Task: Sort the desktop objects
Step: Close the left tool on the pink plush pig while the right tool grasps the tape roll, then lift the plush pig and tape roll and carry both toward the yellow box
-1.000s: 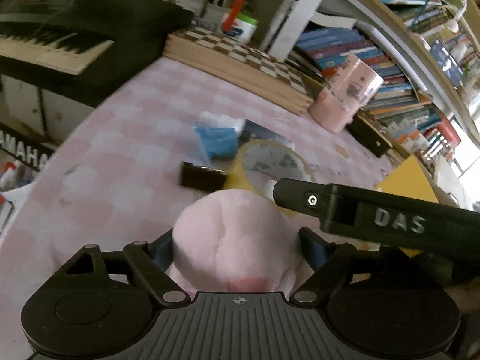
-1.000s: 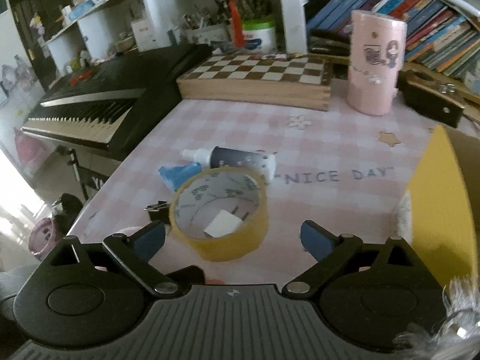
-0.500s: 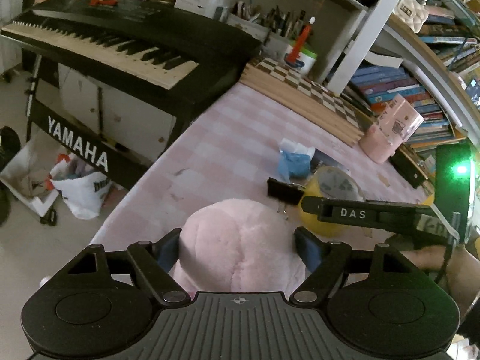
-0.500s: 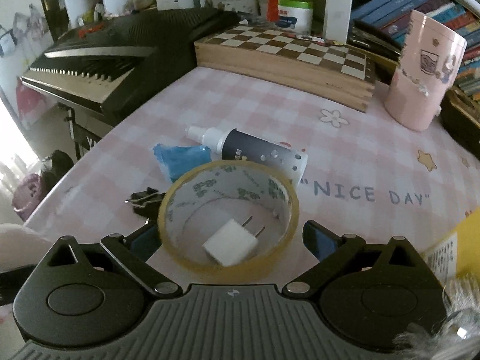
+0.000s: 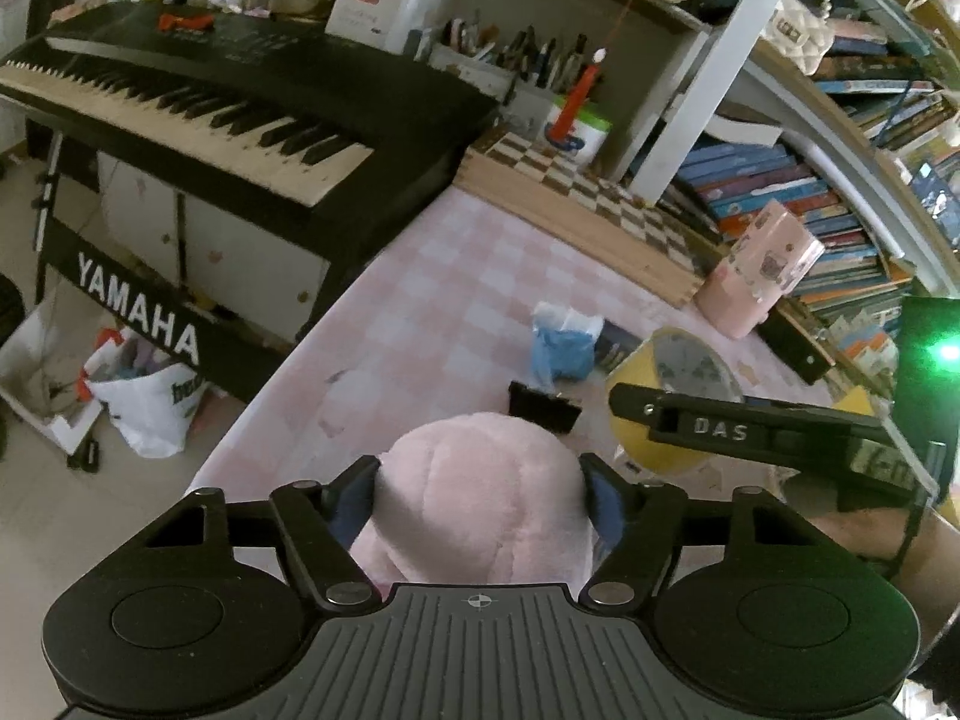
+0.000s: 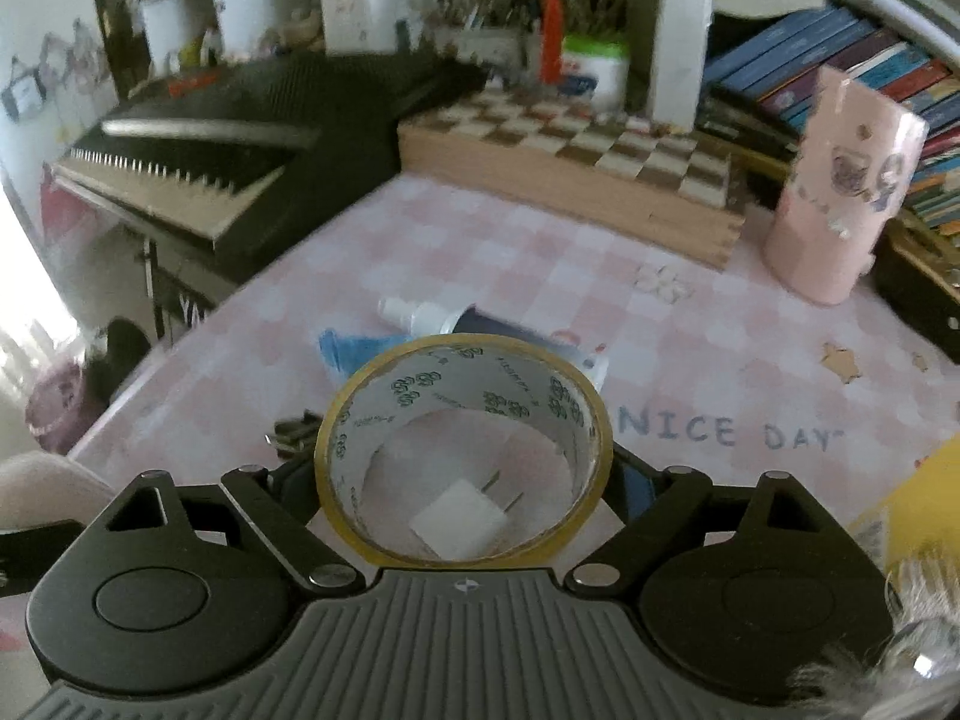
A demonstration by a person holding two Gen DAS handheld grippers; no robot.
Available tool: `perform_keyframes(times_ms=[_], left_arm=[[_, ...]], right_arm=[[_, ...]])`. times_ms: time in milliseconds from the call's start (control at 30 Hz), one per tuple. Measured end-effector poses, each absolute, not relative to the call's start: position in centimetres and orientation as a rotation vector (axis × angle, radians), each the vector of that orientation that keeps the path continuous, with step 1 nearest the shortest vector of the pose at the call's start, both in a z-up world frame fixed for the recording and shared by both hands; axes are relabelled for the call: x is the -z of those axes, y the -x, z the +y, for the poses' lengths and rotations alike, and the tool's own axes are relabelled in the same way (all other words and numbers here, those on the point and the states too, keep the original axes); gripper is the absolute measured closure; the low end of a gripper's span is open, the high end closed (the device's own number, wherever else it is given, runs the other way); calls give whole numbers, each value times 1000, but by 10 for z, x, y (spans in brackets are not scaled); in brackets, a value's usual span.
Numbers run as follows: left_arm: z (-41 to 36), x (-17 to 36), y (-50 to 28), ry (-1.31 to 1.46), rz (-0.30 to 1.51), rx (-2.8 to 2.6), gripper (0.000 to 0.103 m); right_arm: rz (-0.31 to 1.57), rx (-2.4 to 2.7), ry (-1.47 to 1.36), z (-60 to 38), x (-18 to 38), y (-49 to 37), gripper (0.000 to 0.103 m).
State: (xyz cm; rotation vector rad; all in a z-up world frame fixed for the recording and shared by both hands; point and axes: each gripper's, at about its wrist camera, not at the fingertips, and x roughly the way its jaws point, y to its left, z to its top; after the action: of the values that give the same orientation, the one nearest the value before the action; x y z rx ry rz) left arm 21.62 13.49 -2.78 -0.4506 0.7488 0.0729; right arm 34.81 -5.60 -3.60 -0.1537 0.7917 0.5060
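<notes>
The right gripper [image 6: 463, 474] advanced until its fingers flanked the tape roll [image 6: 463, 450], while the left gripper [image 5: 480, 495] lifted the pink plush [image 5: 480, 498] above the desk [image 5: 456, 276].

A crowded study corner with a keyboard and bookshelves.

A black Yamaha keyboard [image 5: 198, 102] stands on its stand beside a table with a pink checked cloth [image 5: 456, 276]. Behind the table, white shelves [image 5: 678, 90] hold rows of books [image 5: 774, 180] and pots of pens [image 5: 522, 54]. The floor [image 5: 54, 480] is pale, with a plastic bag [image 5: 150, 402] lying under the keyboard. Bright daylight comes from the left side [image 6: 18, 300].
</notes>
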Motion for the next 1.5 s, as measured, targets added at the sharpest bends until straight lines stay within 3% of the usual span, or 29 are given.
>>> perform_keyframes(times_ms=[433, 1500], left_arm=[[135, 28, -213, 473, 739, 15, 38], [164, 8, -124, 515, 694, 214, 38]], right_arm=[[721, -415, 53, -82, 0, -299, 13], [752, -236, 4, -80, -4, -139, 13]])
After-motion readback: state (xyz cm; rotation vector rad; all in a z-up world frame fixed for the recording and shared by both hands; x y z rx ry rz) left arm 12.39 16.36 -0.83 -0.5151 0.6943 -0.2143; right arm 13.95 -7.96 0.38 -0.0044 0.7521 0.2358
